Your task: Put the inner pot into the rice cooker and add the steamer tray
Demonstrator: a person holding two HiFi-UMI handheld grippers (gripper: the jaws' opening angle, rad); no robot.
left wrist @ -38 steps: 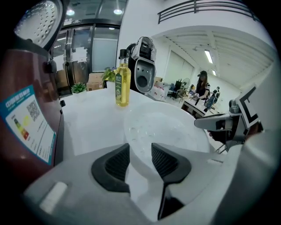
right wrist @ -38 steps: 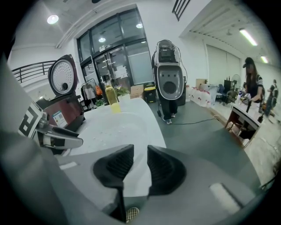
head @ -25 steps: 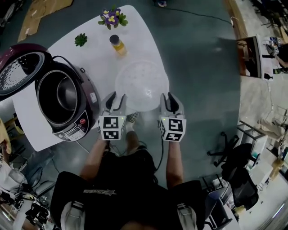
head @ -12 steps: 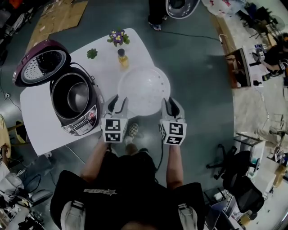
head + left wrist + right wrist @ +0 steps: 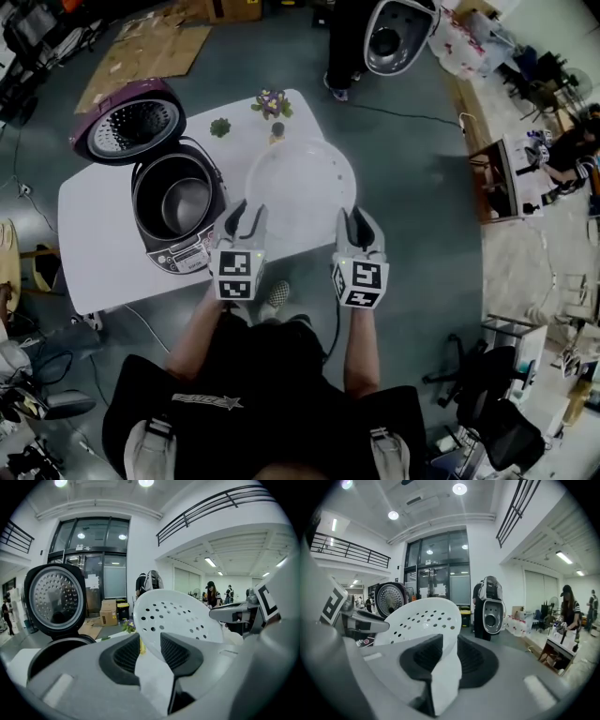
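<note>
A white perforated steamer tray hangs tilted above the white table, held by its rim from both sides. My left gripper is shut on its near-left rim, and my right gripper on its near-right rim. The left gripper view shows the tray pinched between the left gripper's pads. In the right gripper view the tray sits clamped in the right gripper. The purple rice cooker stands left of the tray, lid raised, with the metal inner pot inside.
A small green plant, a pot of purple flowers and a yellow bottle stand at the table's far edge. A person stands beyond the table beside a grey open-fronted machine. Flat cardboard lies on the floor.
Both grippers have risen together with the steamer tray, lifting it off the table. The table and cooker now look smaller and lie further below.
</note>
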